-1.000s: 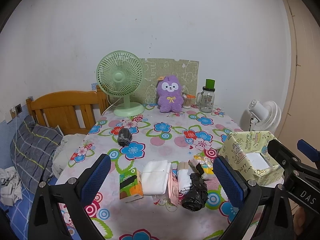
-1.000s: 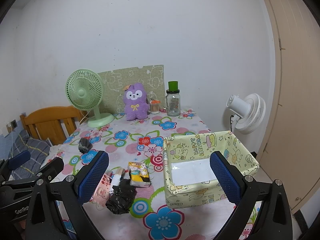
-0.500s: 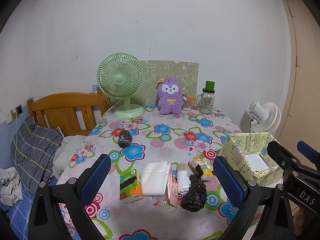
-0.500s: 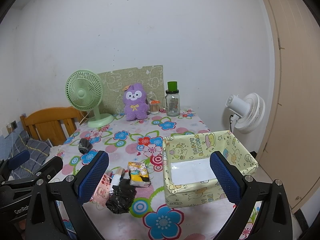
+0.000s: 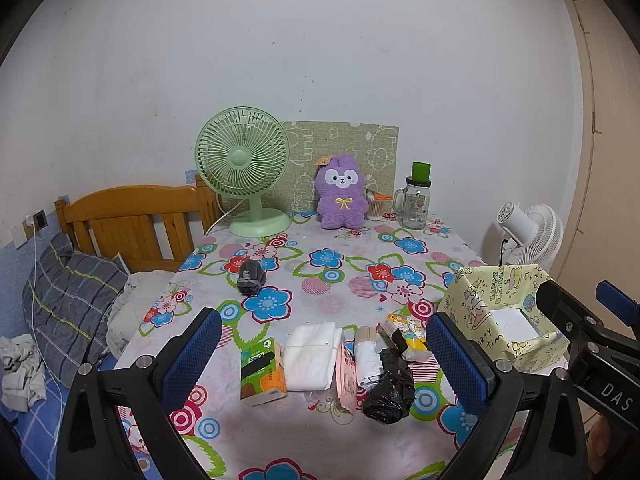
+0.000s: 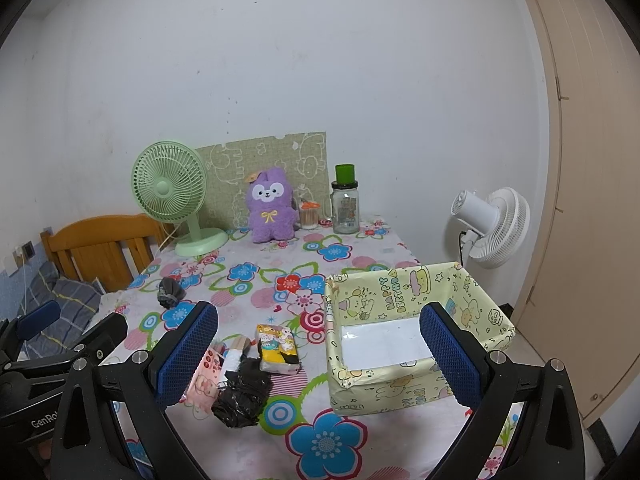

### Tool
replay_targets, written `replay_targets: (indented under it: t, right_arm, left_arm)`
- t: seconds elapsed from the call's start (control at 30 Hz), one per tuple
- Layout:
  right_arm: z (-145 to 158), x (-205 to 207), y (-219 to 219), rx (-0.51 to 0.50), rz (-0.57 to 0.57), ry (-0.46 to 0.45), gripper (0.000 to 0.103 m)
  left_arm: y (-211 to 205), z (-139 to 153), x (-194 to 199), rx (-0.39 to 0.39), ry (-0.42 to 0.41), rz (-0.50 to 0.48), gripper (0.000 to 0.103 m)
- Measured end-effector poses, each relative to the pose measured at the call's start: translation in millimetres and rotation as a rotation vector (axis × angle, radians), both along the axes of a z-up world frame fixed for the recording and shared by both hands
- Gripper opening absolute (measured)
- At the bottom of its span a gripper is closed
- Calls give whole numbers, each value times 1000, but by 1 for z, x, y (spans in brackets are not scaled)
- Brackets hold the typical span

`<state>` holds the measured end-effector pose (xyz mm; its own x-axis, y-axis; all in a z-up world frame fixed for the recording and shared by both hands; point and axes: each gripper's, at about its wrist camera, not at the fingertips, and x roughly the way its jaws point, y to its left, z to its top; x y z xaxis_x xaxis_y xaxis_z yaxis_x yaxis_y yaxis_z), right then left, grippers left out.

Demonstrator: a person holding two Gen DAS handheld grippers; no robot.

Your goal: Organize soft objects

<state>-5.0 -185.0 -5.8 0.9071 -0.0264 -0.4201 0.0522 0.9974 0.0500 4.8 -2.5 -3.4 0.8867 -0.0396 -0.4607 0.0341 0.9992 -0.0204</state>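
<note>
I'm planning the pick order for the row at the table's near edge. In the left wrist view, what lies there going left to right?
Green and orange tissue pack → folded white cloth → pink packet → black plastic bag → yellow printed box.

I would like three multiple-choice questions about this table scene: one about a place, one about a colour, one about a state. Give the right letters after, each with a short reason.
1. Where does the plush toy stand?
A. inside the yellow box
B. at the far edge of the table, between the green fan and the jar
C. on the bed

2. What colour is the jar's lid?
A. green
B. red
C. white

3. How is the left gripper now?
A. shut on the black bag
B. shut on the tissue pack
C. open, holding nothing

Answers: 1 B, it sits by the wall with the green fan on one side and the jar on the other. 2 A, the cap is plainly green. 3 C, its blue pads stand wide apart above the table items.
</note>
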Motion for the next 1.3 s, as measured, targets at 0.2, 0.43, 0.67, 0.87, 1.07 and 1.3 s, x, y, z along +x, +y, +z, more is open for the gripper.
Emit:
replay_targets:
  t: [0.2, 0.43, 0.67, 0.87, 1.07, 1.3]
  right_arm:
    - [0, 0, 0, 1, 0, 0, 102]
    - [0, 1, 0, 1, 1, 0, 102]
    - [-1, 1, -1, 1, 0, 0, 102]
    - [-1, 0, 0, 0, 0, -1, 102]
    - [-3, 2, 1, 4, 2, 3, 102]
    - [-10, 16, 12, -4, 23, 22, 102]
  left_arm:
    - [0, 0, 0, 0, 0, 0, 103]
    - [0, 0, -1, 0, 0, 1, 102]
    - [0, 1, -1, 2, 0, 1, 102]
    - [3, 1, -1, 1, 4, 2, 102]
    - [3, -3, 9, 1, 22, -3, 101]
    - [3, -12, 19, 8, 46, -4, 101]
